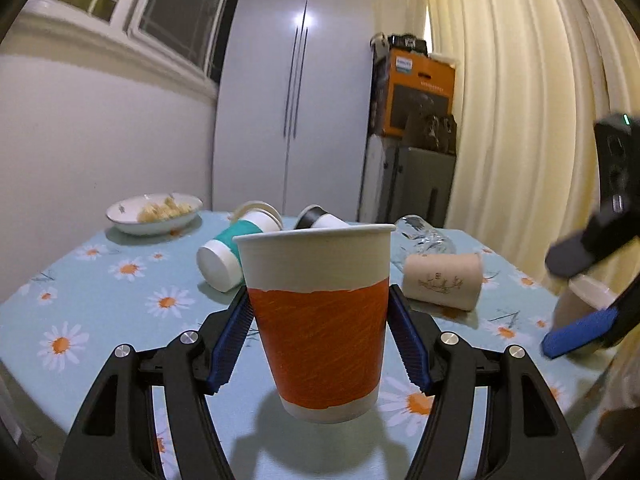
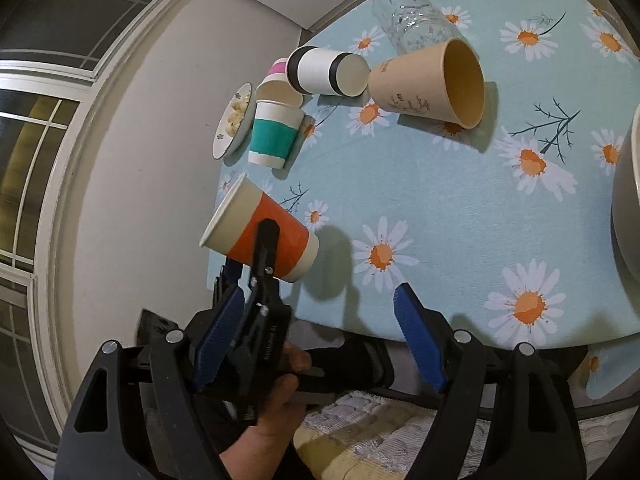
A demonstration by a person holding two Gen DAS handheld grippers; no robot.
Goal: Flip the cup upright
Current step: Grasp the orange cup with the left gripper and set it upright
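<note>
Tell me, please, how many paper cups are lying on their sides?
3 seen: the teal-banded cup by the plate, the black-banded cup beside it, and the beige cup by the glass. A pink edge behind may be another.

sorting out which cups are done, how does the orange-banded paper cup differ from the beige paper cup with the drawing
The orange-banded paper cup is mouth-up and held off the daisy tablecloth between the left tongs; the beige paper cup with the drawing lies on its side on the cloth, untouched. The first has a solid orange band with white ends; the second is plain beige with a line drawing. Both are tapered paper cups.
</note>
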